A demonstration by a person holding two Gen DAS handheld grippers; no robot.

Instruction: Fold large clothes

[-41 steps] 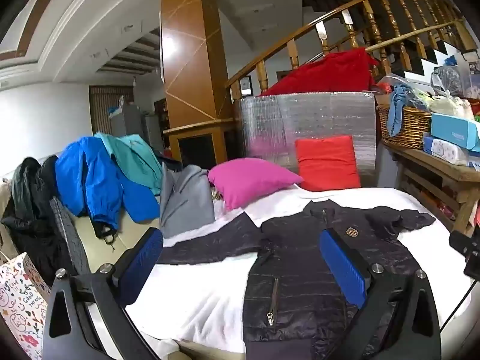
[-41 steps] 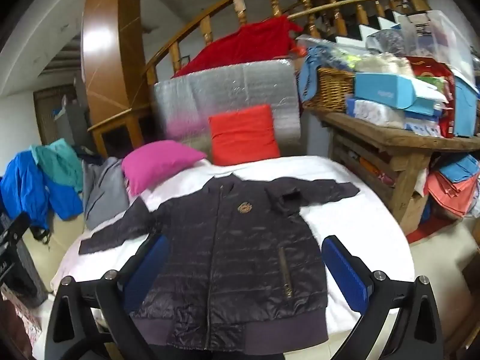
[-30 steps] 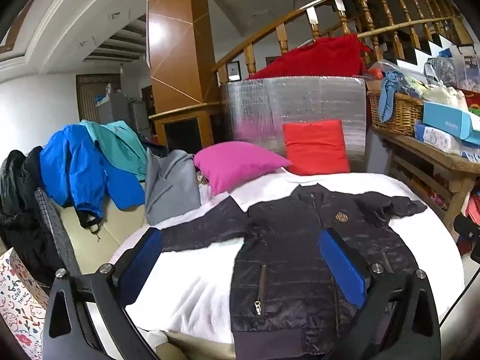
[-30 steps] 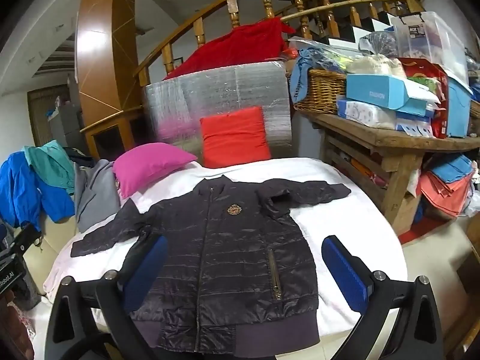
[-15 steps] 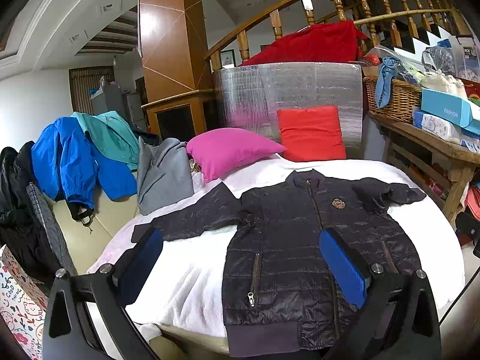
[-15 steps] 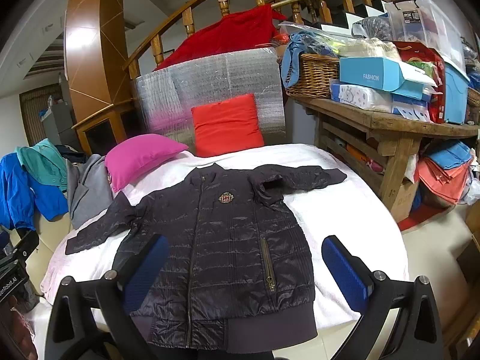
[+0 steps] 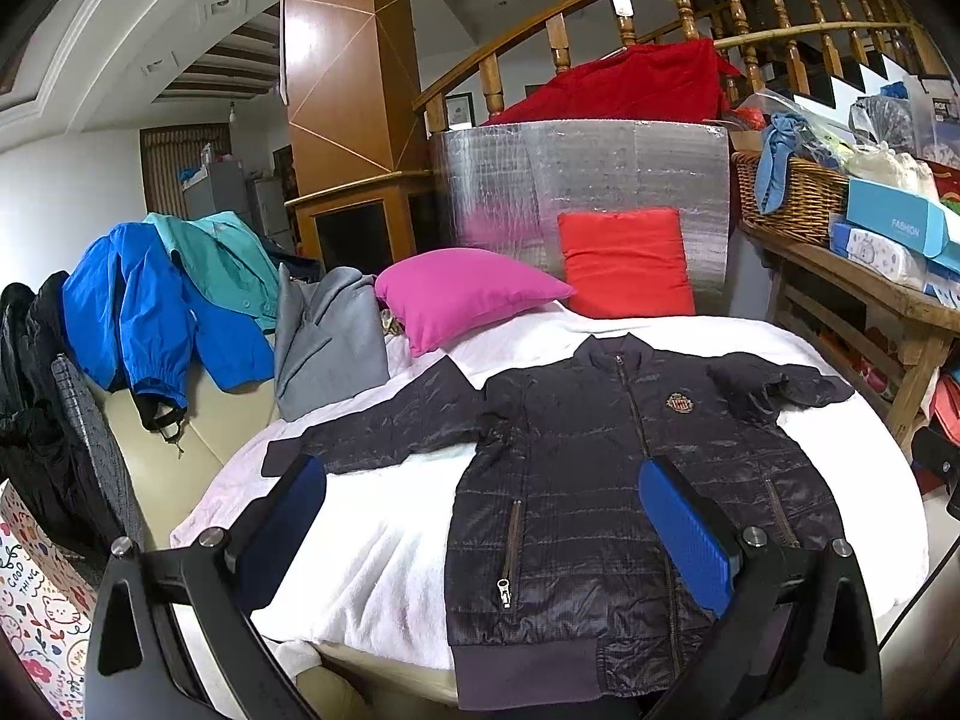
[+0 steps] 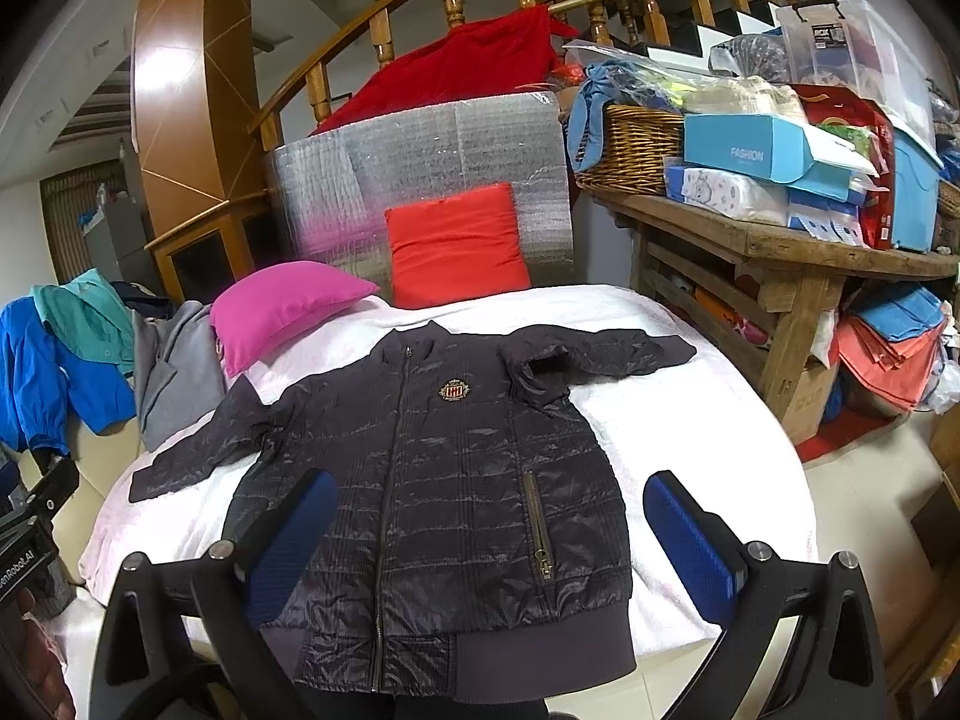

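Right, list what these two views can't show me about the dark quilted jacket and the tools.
- Dark quilted jacket: in the right wrist view, its hem's near edge is cut off by the frame bottom and the right tool.
- Round crest badge: too small to read.
- Jacket's back: hidden against the white fleece blanket.
- Left tool: the hand holding it is out of frame.

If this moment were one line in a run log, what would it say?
stage: before first fold | jacket: flat, zipped, sleeves spread on white blanket | left tool: open, empty | right tool: open, empty
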